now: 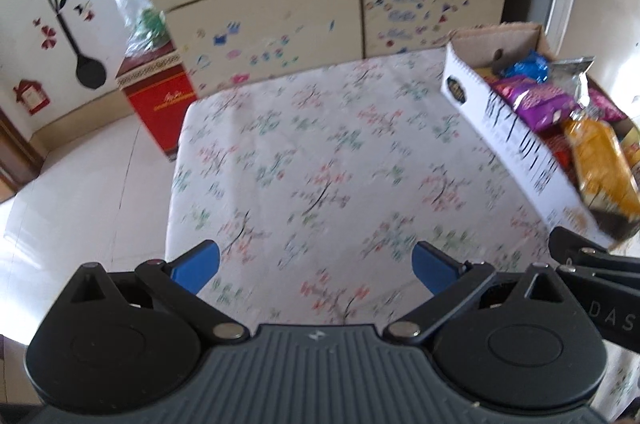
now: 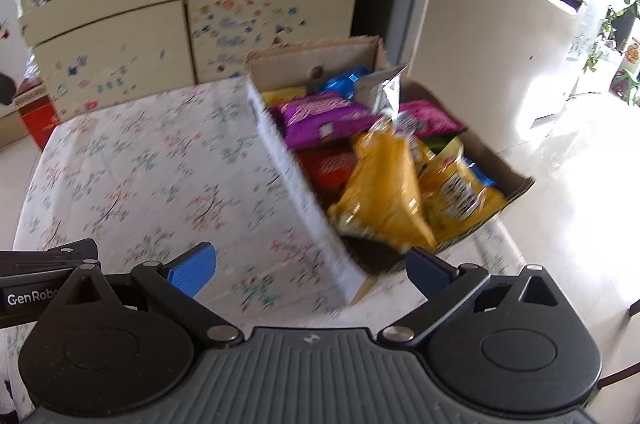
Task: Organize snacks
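Observation:
A cardboard box (image 2: 280, 148) with a white printed side stands on the right part of the table and is filled with snack packets. An orange-yellow packet (image 2: 384, 192) lies tilted at the near end, a yellow one (image 2: 460, 196) beside it, purple packets (image 2: 320, 120) farther back, then a blue packet (image 2: 344, 80) and a silver one (image 2: 380, 88). My right gripper (image 2: 310, 270) is open over the box's near corner, holding nothing. My left gripper (image 1: 316, 266) is open above the bare floral tablecloth (image 1: 320, 160). The box (image 1: 516, 144) shows at the right in the left wrist view.
A cream cabinet (image 1: 280, 16) with stickers stands behind the table, its shelf crowded with boxes and bottles. A red box (image 1: 160, 104) with a plastic bag on it sits on the floor at the table's left. A white refrigerator (image 2: 500, 44) stands right of the box. Pale tiled floor (image 1: 80, 192) surrounds the table.

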`<state>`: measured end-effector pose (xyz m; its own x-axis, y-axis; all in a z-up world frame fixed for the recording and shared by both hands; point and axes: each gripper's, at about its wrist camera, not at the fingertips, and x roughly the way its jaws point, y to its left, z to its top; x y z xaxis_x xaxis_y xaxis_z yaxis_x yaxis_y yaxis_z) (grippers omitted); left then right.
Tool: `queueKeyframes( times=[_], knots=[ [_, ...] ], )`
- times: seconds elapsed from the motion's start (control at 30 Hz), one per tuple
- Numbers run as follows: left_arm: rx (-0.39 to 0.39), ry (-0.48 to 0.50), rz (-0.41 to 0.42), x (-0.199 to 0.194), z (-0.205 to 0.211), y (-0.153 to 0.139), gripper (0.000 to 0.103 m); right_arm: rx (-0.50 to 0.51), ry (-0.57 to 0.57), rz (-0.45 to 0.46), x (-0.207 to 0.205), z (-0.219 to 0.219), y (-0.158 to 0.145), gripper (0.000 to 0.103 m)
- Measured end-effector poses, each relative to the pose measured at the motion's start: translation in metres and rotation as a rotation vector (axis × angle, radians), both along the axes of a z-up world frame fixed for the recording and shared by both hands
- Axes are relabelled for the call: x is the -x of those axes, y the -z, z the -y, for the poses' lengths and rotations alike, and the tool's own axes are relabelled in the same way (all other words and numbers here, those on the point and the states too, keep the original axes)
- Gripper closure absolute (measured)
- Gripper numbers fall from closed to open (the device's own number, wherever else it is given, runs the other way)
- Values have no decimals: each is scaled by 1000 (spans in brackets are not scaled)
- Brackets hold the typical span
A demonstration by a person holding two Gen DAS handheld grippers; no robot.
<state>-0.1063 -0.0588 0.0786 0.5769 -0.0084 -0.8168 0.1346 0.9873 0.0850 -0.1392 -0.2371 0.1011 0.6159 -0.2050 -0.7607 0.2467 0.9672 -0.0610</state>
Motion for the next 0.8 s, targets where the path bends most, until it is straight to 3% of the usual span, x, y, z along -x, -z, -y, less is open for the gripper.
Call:
queueKeyframes(
  times=[0.43,0.8],
  knots=[
    [10,-119,-89,15,-56,40,1,-60,-108,-83,7,-42,58,0],
    [66,-147,-87,13,-76,48,1,-53,-144,1,-5,-60,88,0]
  ],
)
